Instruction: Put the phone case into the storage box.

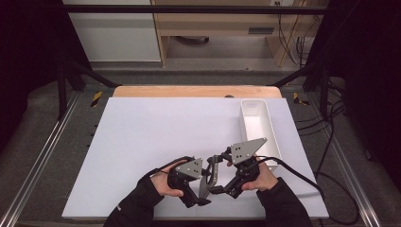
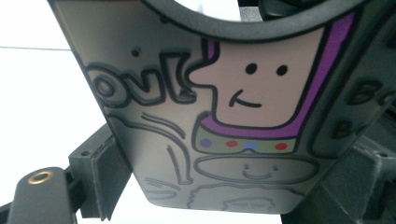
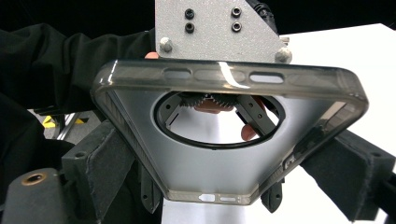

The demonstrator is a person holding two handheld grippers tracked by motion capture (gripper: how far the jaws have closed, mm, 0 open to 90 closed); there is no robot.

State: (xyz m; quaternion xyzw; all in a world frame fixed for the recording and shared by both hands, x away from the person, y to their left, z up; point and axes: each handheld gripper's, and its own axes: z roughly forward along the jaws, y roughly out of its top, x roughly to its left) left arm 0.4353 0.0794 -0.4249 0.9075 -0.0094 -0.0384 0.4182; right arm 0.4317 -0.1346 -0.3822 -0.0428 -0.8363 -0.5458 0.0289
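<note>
A smoky grey see-through phone case [image 1: 211, 176] is held up on edge above the table's front, between both grippers. In the left gripper view its printed back [image 2: 243, 116] faces me: a cartoon figure with a purple outline, coloured dots and lettering. My left gripper [image 2: 229, 186] is shut on its two long edges. In the right gripper view I see the case's inside [image 3: 210, 172] with a large round camera hole. My right gripper [image 3: 224, 182] grips its sides too. Both grippers meet at the case, the left gripper [image 1: 201, 182] from the left and the right gripper [image 1: 218, 176] from the right.
A long white bin [image 1: 257, 130] stands at the right of the white table top [image 1: 156, 137], just beyond my right hand. Black cables trail off the table's right front. Metal rails run along both sides.
</note>
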